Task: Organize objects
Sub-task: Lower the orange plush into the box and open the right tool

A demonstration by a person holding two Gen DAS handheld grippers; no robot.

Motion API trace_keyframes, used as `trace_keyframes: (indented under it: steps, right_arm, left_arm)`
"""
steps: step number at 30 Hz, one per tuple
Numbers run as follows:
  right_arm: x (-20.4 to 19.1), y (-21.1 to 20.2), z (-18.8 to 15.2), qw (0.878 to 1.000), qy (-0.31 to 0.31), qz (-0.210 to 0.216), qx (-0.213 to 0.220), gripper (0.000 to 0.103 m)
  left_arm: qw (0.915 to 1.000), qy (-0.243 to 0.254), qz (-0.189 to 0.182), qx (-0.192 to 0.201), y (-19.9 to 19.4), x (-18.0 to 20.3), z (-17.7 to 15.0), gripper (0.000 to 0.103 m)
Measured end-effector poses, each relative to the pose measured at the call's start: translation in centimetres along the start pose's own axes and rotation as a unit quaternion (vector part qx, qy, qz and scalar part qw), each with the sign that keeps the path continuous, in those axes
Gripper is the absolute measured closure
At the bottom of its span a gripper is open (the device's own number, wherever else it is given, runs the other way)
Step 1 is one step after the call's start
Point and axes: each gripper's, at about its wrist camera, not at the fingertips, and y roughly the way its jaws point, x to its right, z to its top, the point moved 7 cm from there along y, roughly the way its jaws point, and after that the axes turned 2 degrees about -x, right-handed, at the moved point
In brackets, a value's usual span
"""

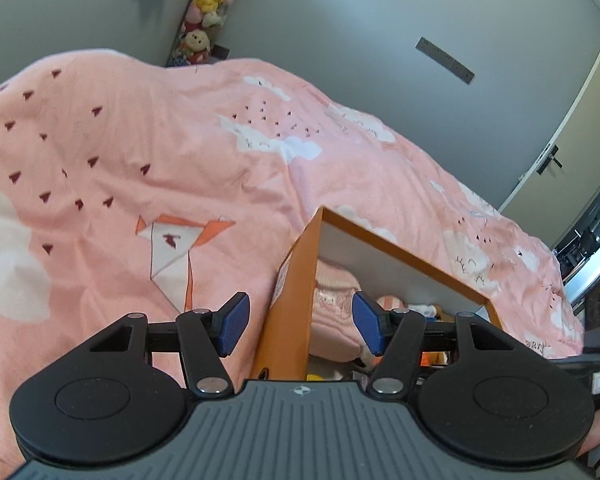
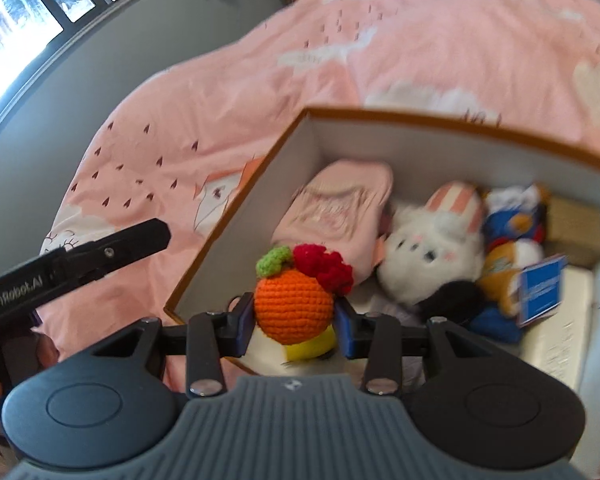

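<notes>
Left wrist: left gripper (image 1: 296, 322) spread wide, empty, straddling the orange box (image 1: 288, 304) wall.

Right wrist: right gripper (image 2: 294, 316) clamped on crocheted orange toy (image 2: 294, 306), held over the box's near corner — deposit step. Next: lower inside, then release.

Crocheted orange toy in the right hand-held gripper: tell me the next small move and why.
Probably lower it a little and open over the box. The right hand-held gripper is shut on the crocheted orange toy, already above the box's near corner, where the white bunny plush and pink garment lie. The left hand-held gripper is open astride the box wall, not clamping it.
</notes>
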Motion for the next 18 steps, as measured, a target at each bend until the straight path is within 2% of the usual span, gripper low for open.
trace_keyframes:
  steps: [4,9,18]
  right_arm:
    - [-0.1,2.3,-0.1,1.0,0.015,-0.001,-0.027,0.06]
    - [-1.2,4.2,-0.2,0.997,0.033,0.036,-0.059,0.06]
    - [-2.0,4.4,0.0,0.998,0.022,0.04,-0.044,0.057]
  left_arm:
    - [0.9999,-0.006,-0.001,-0.008,0.7,-0.4,-0.6,0.034]
    - [0.9999,-0.011,-0.001,-0.013,1.0,-0.7,-0.9,0.034]
    - [0.9999,-0.01,0.005,-0.006,0.8,-0.8,-0.9,0.035]
